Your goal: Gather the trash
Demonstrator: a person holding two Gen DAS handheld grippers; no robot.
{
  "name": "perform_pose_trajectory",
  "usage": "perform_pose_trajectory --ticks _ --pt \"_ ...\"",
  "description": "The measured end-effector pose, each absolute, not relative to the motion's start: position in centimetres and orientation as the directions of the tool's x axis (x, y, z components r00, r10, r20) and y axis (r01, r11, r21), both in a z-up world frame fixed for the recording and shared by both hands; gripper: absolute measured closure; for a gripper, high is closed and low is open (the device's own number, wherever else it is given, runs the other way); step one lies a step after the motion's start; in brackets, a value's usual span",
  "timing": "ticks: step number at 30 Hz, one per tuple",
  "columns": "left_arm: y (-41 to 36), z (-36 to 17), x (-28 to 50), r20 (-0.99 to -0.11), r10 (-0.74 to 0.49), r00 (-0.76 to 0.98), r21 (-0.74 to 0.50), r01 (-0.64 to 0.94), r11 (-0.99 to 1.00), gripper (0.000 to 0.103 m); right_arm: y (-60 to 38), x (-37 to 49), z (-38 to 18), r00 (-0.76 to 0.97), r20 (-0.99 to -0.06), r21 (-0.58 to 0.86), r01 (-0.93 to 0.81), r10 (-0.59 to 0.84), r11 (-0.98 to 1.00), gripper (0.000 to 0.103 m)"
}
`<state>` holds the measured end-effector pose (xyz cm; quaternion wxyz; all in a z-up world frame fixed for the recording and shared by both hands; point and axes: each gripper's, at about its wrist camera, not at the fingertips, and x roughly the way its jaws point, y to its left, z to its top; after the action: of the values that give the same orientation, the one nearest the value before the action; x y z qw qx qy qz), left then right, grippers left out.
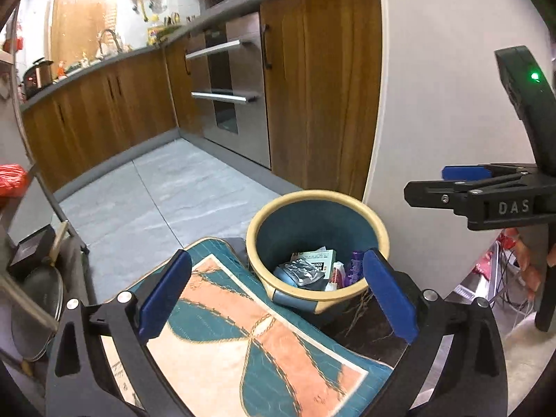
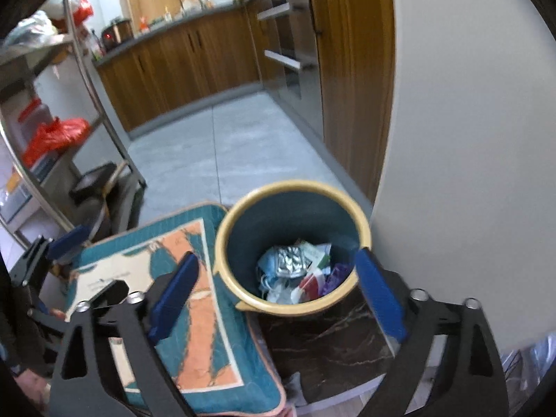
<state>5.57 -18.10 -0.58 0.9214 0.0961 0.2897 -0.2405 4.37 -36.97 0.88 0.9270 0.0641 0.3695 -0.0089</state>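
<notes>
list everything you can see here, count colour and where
bin: one, teal with cream rim, on the floor beside the mat
trash: several pieces, silver, blue, white, purple, inside the bin
mat: one, teal and orange, left of the bin
cabinets: wood brown, along the far wall
oven: one, steel, set in the cabinets
shelf rack: one, metal, at left
red bag: one, on the rack
left gripper: open, empty
right gripper: open, empty
</notes>
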Motion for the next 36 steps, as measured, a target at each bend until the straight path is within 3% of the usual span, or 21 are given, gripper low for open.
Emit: perform_pose_trajectory --ticks 9,15,36 --pt "-15.2 3.0 0.6 -0.489 -0.343 0.802 0.035 0.411 0.911 0.006 -34.5 -2.5 5.1 0.867 -0.495 0.032 0.093 -0.065 0.995 0.005" --pt "-14.2 4.0 -1.5 -0.441 -0.325 0.837 0.076 0.396 0.915 0.006 -32.7 -4.2 6.2 0.901 -0.424 -0.007 0.095 -0.089 0.995 0.005" --pt "-11.1 4.6 -2.4 -0.446 -0.3 0.843 0.031 0.35 0.936 0.006 -29.4 -5.6 6.8 0.917 -0.389 -0.071 0.066 -0.089 0.995 0.005"
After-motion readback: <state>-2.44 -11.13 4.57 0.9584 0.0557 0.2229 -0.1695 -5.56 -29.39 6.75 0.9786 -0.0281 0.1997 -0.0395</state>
